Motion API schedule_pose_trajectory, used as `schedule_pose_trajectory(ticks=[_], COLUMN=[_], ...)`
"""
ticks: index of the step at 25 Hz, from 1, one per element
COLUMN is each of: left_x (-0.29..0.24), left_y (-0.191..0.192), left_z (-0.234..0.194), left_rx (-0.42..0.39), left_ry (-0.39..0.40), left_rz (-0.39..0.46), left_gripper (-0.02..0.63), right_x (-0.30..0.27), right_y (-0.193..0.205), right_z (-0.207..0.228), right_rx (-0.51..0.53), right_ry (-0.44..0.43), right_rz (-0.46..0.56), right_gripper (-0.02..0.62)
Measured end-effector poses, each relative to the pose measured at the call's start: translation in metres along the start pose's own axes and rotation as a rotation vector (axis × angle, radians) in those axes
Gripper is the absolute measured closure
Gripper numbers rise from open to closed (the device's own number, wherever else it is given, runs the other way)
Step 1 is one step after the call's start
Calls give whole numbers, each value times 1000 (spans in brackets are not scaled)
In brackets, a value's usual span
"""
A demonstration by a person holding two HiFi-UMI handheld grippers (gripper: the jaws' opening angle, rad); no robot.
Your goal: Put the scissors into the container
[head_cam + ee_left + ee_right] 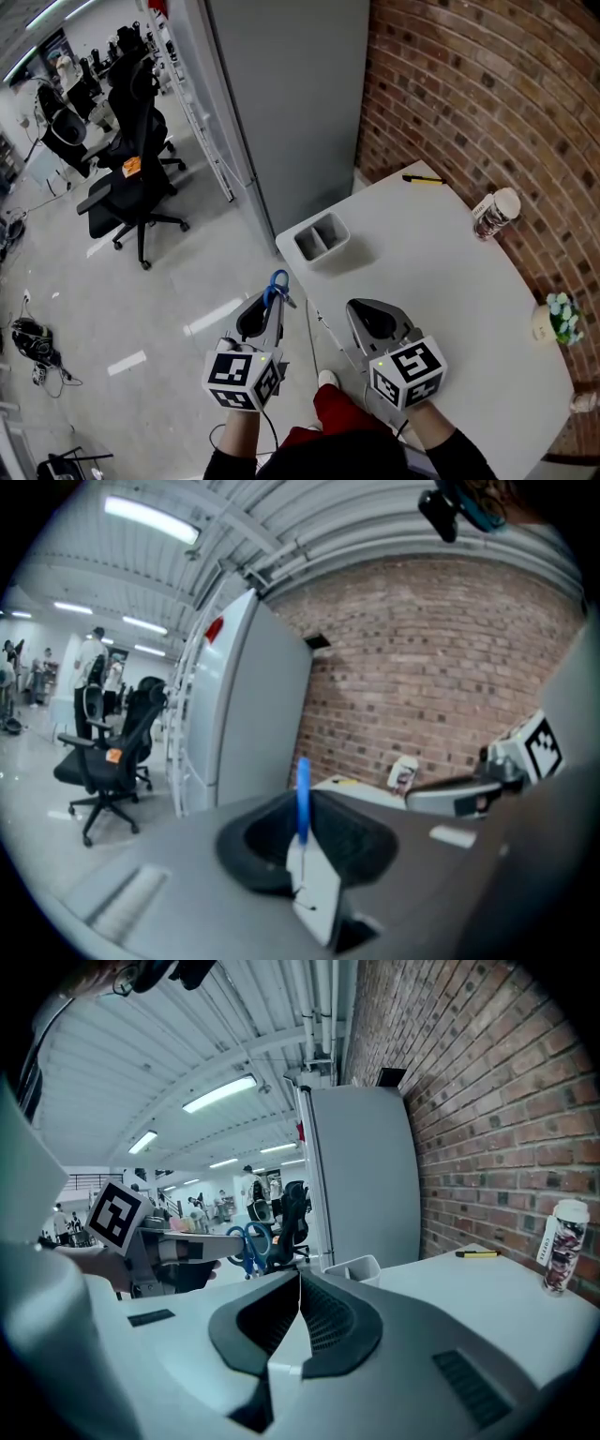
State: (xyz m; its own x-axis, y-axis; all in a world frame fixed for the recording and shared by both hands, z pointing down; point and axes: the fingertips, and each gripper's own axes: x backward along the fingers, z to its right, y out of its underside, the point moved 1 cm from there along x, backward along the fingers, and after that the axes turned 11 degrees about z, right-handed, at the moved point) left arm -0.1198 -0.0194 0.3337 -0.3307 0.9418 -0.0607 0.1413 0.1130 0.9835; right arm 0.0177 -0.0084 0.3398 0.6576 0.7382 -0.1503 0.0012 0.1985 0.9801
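The blue-handled scissors (pixel 278 284) are off the table, clamped in the left gripper (pixel 271 313). Its jaws are shut on the blade end, and the handle loops stick out past the tips towards twelve o'clock. In the left gripper view the blue handle (pixel 302 797) rises edge-on from the seam where the two jaws meet. The blades cannot be seen.

In the head view the pale grey two-compartment container (pixel 321 236) sits at about one o'clock from the scissors, near the corner of the white table (pixel 441 300). The scissors hang over the floor, just outside the table's edge.

The right gripper (pixel 367 315) is over the table at three o'clock from the left one. Its jaws are pressed together on nothing, and its own view shows them meeting in a bare line (pixel 300 1286).

To do the carry well, I would move the left gripper forward and slightly right until the handles are above one compartment. Then tip it down so the scissors go in end-first, and open the jaws only once they are inside the walls. The container looks light, so a nudge could slide it.

Further out, a yellow pen (pixel 424 179) lies at the table's far edge by the brick wall (pixel 487 103).
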Motion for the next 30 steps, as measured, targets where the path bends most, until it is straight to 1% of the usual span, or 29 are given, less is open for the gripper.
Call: schedule_pose_trajectory(ticks=[9,16,30], left_x=[-50,-85,-139], left_y=[-5,-1,5], left_z=[-15,-17,-26], left_rx=[-15,-13,-24], left_ry=[14,37,71], left_rz=[-9,-19,-28], left_gripper=[565,565,565], right_x=[-30,-47,-74], right_y=[1,18,40], right_z=[25,44,63], right_rx=[-29,-51,-83], right_ry=[-3,-9,8], right_rz=[-8,-47,-90], right_gripper=[586,586,586])
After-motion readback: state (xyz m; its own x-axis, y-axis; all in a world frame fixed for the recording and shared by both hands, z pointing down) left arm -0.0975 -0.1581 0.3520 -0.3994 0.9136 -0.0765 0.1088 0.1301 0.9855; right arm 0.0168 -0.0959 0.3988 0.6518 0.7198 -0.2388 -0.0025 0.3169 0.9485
